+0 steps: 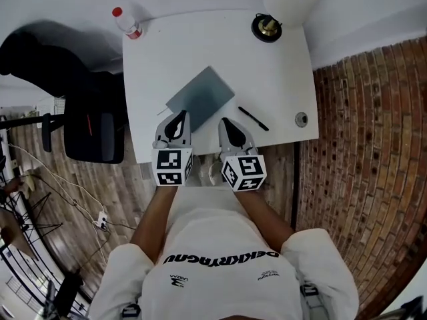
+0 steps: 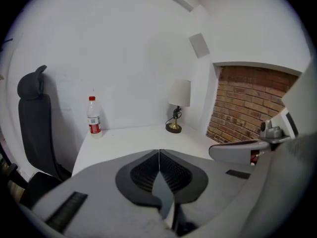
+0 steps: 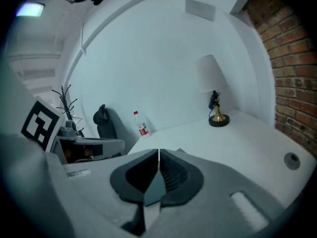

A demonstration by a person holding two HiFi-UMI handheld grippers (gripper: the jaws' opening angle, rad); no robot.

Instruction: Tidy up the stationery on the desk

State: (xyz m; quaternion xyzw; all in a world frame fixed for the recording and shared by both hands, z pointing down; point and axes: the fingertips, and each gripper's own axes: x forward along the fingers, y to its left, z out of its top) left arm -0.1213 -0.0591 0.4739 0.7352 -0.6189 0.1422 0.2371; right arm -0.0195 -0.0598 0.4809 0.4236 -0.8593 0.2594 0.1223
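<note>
Stationery untouched so far: both claws are closed and empty at the near edge of the table.

Nearest us, the left claw point(image 1: 177, 120) and right claw point(image 1: 228, 127) hang side by side over the near rim of the table point(image 1: 200, 45), each with its jaws pressed together on nothing. Just past the left claw, at twelve o'clock, a grey notebook point(image 1: 200, 99) lies askew. A black pen point(image 1: 253, 119) lies loose at one o'clock from the right claw, apart from the notebook. We judge nothing is sorted yet, and both need gathering. At the back stand a bottle point(image 1: 125, 21) at eleven o'clock and a lamp point(image 1: 267, 27) at one o'clock. Only the head view shows notebook and pen. The gripper views look past them and confirm that bottle and lamp are upright.
</note>
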